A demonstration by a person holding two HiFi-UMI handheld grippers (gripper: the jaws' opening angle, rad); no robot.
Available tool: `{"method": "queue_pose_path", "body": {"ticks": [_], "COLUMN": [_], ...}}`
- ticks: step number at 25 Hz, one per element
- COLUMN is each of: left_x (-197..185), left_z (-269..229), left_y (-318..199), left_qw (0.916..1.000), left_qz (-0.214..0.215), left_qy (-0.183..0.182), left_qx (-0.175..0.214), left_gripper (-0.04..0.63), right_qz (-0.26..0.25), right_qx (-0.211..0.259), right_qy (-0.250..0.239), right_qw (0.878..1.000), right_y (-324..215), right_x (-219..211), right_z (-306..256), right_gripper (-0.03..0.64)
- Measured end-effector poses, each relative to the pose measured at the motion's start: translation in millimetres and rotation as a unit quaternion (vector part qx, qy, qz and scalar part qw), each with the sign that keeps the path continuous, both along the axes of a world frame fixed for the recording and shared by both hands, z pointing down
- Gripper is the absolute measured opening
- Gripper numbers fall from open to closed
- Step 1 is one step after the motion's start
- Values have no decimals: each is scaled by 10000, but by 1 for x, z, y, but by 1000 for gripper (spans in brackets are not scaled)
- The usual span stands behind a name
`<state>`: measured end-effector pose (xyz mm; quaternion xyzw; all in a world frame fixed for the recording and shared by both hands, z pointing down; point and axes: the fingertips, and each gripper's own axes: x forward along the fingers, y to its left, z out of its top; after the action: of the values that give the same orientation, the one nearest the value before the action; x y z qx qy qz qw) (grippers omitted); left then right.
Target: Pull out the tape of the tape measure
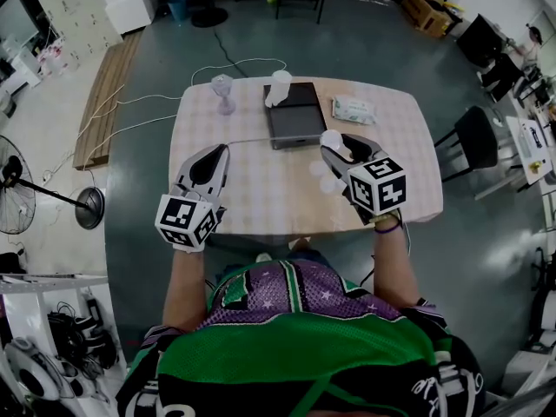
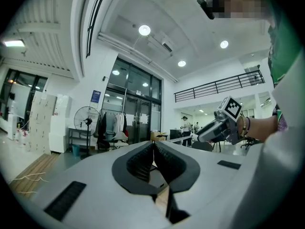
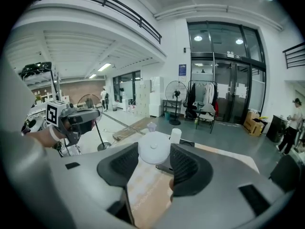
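Head view: two claws are over one checked counter (image 1: 261,200). The left claw (image 1: 224,148) is pressed together on the end of one thin tape (image 1: 274,140). The tape stretches across to one round white tape measure (image 1: 330,136), pinched by the right claw (image 1: 331,146). Behind them stand one stemmed glass (image 1: 223,91), one dark flat box (image 1: 294,115) and one white packet (image 1: 354,109).

Left gripper view: the jaws are together, and the tape (image 2: 183,139) leads off toward the other claw.

Right gripper view: the jaws are wide apart, with their pads against the sides of the tape measure (image 3: 153,147).

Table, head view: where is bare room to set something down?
Bare cloth on the table: near strip between left gripper and right gripper, and the right end below the packet. Crowded: the far edge, with goblet, white cup and dark tray; the tape spans the middle.
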<state>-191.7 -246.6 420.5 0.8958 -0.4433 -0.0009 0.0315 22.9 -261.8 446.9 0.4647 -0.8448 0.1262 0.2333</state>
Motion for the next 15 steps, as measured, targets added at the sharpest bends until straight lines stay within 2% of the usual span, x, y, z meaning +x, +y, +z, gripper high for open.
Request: {"method": "queue_pose_path", "body": {"ticks": [7, 15], "left_x": [-17, -16], "left_z": [0, 2], "left_y": [-10, -15], "left_qw": [9994, 9991], "left_qz": [-317, -424], "left_qy": [86, 35], "left_qx": [-79, -73], "left_gripper": [26, 26], "right_qz": [410, 690], "right_qx": [-33, -63], "right_qy": [72, 118], "right_qw": [9991, 9975], "right_y": [-5, -7], "right_x": [32, 56], "right_z": [2, 5], "right_gripper": [218, 218]}}
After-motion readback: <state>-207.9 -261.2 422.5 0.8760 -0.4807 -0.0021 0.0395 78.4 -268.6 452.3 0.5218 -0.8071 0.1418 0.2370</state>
